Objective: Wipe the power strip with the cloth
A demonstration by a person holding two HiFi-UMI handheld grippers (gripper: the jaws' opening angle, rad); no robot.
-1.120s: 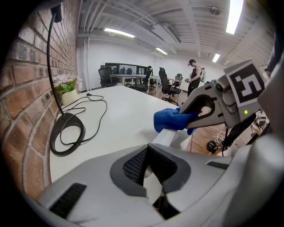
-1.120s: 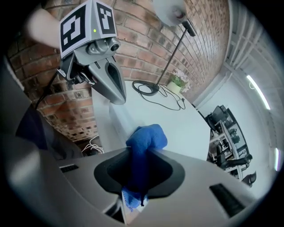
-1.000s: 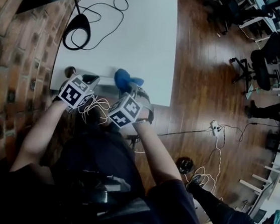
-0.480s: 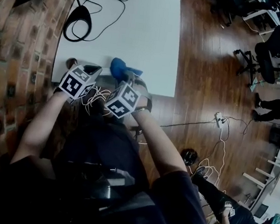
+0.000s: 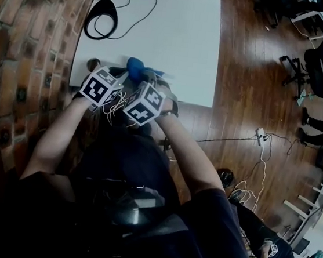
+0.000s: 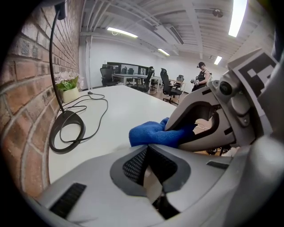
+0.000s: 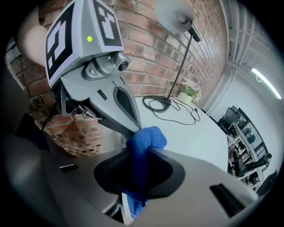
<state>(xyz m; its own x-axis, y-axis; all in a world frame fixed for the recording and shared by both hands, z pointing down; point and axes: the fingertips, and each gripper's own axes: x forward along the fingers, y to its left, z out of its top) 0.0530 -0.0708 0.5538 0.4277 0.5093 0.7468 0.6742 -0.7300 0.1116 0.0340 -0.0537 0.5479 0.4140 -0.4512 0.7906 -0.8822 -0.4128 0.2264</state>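
At the near left corner of a white bench [image 5: 178, 40], beside a brick wall [image 5: 25, 50], a person is holding two tools side by side, both tilting down toward the bench edge.

The right tool [image 7: 143, 154] is gripping a blue cloth [image 7: 146, 135]. Its jaws are standing narrow and pinching the middle of the wad, so a rounded lump is sticking out past the tips like a wiping pad. A loose end is hanging behind.

The left tool [image 6: 148, 150] is sitting fully closed, with nothing recognisable between its jaws. Its tip is lying just beside the cloth, touching it or nearly so. That closeness is pointing to a steadying role, with the left tool pinning something down while the right one rubs, though this is only a judgement.

The power strip is not showing clearly in any view. If it is on the bench, it is lying beneath the two tools and the cloth, where the head view is giving only a dark patch.

Farther back, well apart from the tools, a lamp [image 5: 108, 9] is standing on the bench by the wall.

Wiping appears to be starting or under way at this corner.
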